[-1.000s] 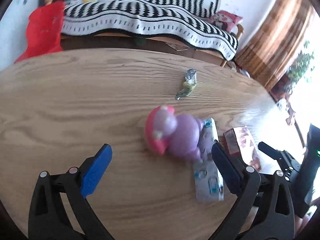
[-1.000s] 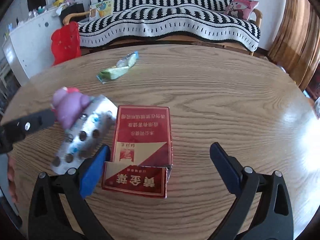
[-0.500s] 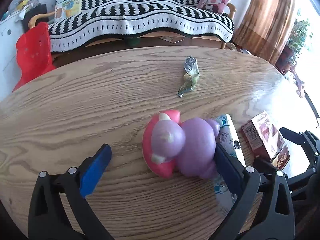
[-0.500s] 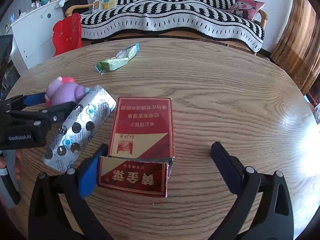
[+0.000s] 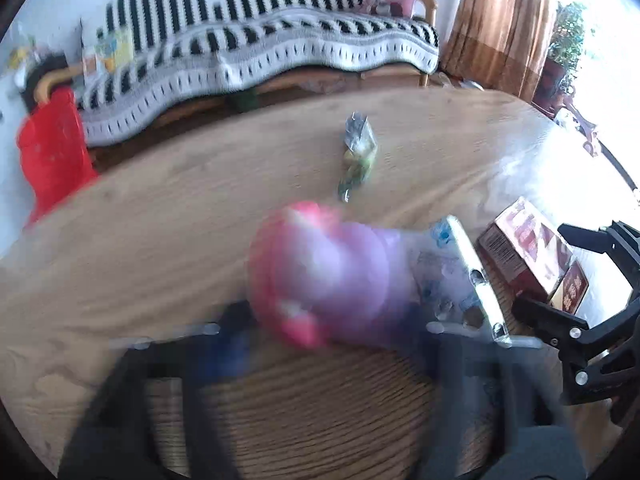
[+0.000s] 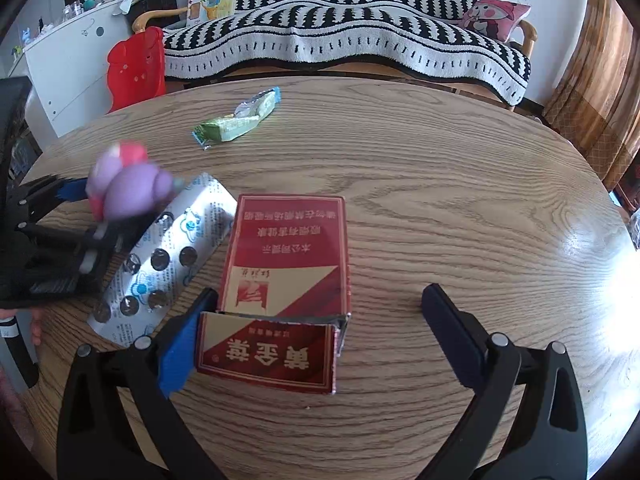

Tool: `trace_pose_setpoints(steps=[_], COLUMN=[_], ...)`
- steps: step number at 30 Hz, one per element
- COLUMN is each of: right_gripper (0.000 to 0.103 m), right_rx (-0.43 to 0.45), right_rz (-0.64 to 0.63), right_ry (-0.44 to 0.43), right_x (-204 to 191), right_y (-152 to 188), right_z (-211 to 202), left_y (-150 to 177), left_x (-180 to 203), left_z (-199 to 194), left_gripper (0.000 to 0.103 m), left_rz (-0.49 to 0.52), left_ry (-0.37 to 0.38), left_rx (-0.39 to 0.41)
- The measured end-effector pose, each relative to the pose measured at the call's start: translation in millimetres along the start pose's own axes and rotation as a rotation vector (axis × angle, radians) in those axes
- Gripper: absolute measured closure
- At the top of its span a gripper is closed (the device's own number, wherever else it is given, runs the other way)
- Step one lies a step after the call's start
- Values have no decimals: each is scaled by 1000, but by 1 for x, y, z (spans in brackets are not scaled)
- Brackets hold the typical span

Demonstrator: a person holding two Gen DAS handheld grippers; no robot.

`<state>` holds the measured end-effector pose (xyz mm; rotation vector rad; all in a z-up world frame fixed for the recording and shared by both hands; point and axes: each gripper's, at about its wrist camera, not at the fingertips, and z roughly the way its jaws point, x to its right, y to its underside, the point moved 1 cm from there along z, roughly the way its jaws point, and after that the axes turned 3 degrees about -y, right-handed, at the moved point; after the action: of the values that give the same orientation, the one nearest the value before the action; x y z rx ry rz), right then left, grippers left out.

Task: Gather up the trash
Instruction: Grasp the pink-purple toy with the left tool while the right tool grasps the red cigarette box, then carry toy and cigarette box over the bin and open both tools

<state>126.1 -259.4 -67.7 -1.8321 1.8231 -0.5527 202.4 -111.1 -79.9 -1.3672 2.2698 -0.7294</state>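
Both of our tools have just been closing since the earlier frames. Our left tool [image 6: 116,208] now has the purple and pink toy [image 6: 128,190] between its jaws, where before the toy lay off to one side of the gap; its own view is badly blurred, so we cannot tell whether the pads press on the toy. Our right tool [image 6: 316,320] has narrowed around the red carton [image 6: 286,258]: the blue pad [image 6: 180,352] on the left touches the carton's open flap, while the right finger [image 6: 452,332] stands apart from it, so the carton is not gripped.

Just beside the carton's left side lies the silver blister pack [image 6: 168,256], partly under the left tool and the toy, near the left edge of the worktop [image 6: 460,184]. The carton sits near the middle, towards the near edge. Further out, towards the far edge, lies the green snack wrapper [image 6: 236,122], well apart from both tools.

Beyond the worktop stand a red plastic chair [image 6: 136,68] and a sofa under a black and white striped blanket [image 6: 340,36], with a cartoon cushion [image 6: 496,16] at its right end.
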Motion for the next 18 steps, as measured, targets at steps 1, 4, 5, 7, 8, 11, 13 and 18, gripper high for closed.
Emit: trace_pose_setpoints(steps=[1,4,5,7,8,11,13,18], right_gripper=[48,49,48,49,49,49,49,49], right_rx=[11,10,19,49,63,77,78,222], right_rz=[0,12,12,16,21,31,35,116], right_ry=[5,-18,-15,-12,-12,-12,-12,-19], right_x=[0,-4,-5,-5,-4,-2,-1,15], right_y=[0,1,2,1,0,1,0,-3], right_z=[-3,-5,-7,-14,-18,-23,-24,-81], left_y=[0,-1,-2,-3,-3,-1,1,2], left_x=[-1,-1,0,1,2,1,1,19], left_z=[-1,-10,-14,-22,-24,-27,-29,-74], left_gripper=[55,59,59,59,59,59,59,59], left_rz=[-29,-64,-61,-67,-68,-76,-87,-109], left_ry=[42,71,61,67,65,64,64,144], left_rx=[1,25,37,52,56,61,65,135])
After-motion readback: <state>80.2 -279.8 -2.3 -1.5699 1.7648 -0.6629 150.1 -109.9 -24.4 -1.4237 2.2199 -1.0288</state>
